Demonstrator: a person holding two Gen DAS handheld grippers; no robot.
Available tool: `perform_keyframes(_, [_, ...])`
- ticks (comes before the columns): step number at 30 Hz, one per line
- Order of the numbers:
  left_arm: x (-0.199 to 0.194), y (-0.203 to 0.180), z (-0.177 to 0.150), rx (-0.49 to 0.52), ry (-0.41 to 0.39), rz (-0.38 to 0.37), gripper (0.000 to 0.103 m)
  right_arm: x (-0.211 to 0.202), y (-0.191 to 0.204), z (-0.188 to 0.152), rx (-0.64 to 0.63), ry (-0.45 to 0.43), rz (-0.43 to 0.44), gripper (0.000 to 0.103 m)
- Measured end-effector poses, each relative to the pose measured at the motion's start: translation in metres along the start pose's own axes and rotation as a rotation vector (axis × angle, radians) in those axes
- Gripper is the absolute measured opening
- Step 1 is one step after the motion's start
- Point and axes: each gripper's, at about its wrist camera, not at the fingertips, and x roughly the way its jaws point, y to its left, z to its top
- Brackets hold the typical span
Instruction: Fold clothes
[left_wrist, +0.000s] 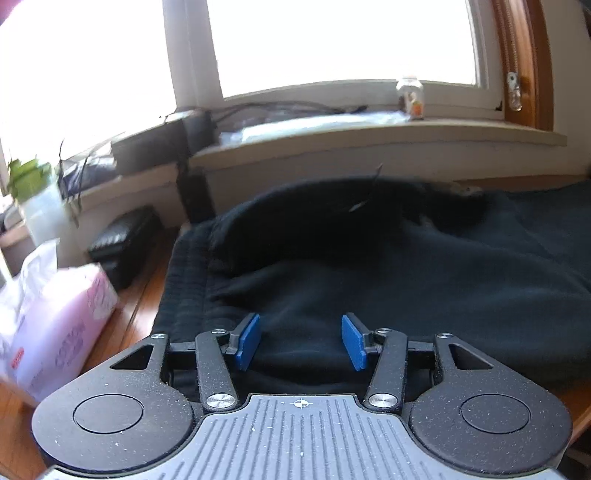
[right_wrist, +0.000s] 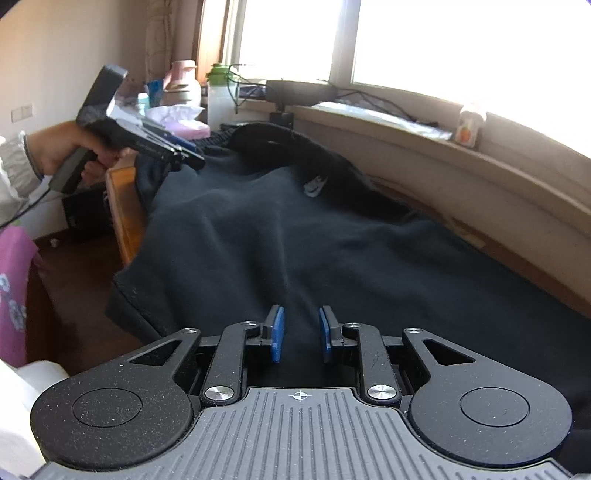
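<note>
Spread across a wooden table (right_wrist: 127, 218) beneath a sunlit window: a dark navy fleece garment (right_wrist: 295, 236), soft and matte, rumpled into broad shallow folds, with a small pale logo (right_wrist: 315, 186) stitched ahead of the right fingers. Directly ahead of and beneath the left gripper (left_wrist: 301, 341), the same garment (left_wrist: 369, 277), its ribbed knit band (left_wrist: 186, 280) running off past the left-hand finger; blue rubbery pads (left_wrist: 248, 339) spread wide, gripping nothing. On the right gripper (right_wrist: 300, 334), flat blue pads (right_wrist: 277, 334) parted by a narrower gap, poised over the cloth, empty. Beyond the right fingers to the left, a hand (right_wrist: 62, 147) around a grey pistol-shaped handle. Left of the left fingers, a glossy pink tissue pack (left_wrist: 62, 325); far ahead on the sill (left_wrist: 369, 136), a small clear jar (left_wrist: 410, 96)
</note>
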Motion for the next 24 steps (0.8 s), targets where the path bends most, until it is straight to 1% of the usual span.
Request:
perform_keyframes(3, [0.003,-0.019,0.018,0.027,-0.027,-0.048,0.053,-0.011,-0.022,-0.009,0.038,-0.003,-0.056,0.027])
perform_keyframes(4, [0.008,-0.028,0.026,0.046,-0.037,-0.063,0.053,-0.015,-0.030,-0.012,0.050,-0.004,-0.075,0.029])
perform_keyframes(6, [0.017,-0.045,0.042,0.086,-0.058,-0.089,0.054,-0.022,-0.044,-0.019,0.075,-0.006,-0.112,0.029])
perform_keyframes(10, [0.053,-0.086,0.076,0.186,-0.089,-0.177,0.058,-0.037,-0.074,-0.031,0.126,-0.010,-0.187,0.031])
perform_keyframes(13, [0.091,-0.121,0.097,0.241,-0.067,-0.281,0.061,-0.048,-0.093,-0.042,0.161,-0.010,-0.237,0.032])
perform_keyframes(17, [0.136,-0.154,0.107,0.354,0.011,-0.353,0.060,-0.059,-0.110,-0.060,0.202,0.000,-0.284,0.033])
perform_keyframes(18, [0.147,-0.162,0.110,0.383,0.031,-0.370,0.052,-0.062,-0.113,-0.065,0.215,-0.001,-0.287,0.033])
perform_keyframes(19, [0.155,-0.166,0.111,0.397,0.046,-0.371,0.035,-0.065,-0.117,-0.069,0.228,-0.002,-0.290,0.033])
perform_keyframes(21, [0.167,-0.163,0.115,0.382,0.065,-0.378,0.009,-0.072,-0.121,-0.077,0.247,-0.011,-0.291,0.033])
perform_keyframes(23, [0.168,-0.157,0.121,0.304,0.041,-0.354,0.010,-0.078,-0.123,-0.082,0.260,-0.021,-0.297,0.033])
perform_keyframes(24, [0.167,-0.157,0.124,0.285,0.031,-0.350,0.010,-0.081,-0.125,-0.083,0.266,-0.029,-0.305,0.033])
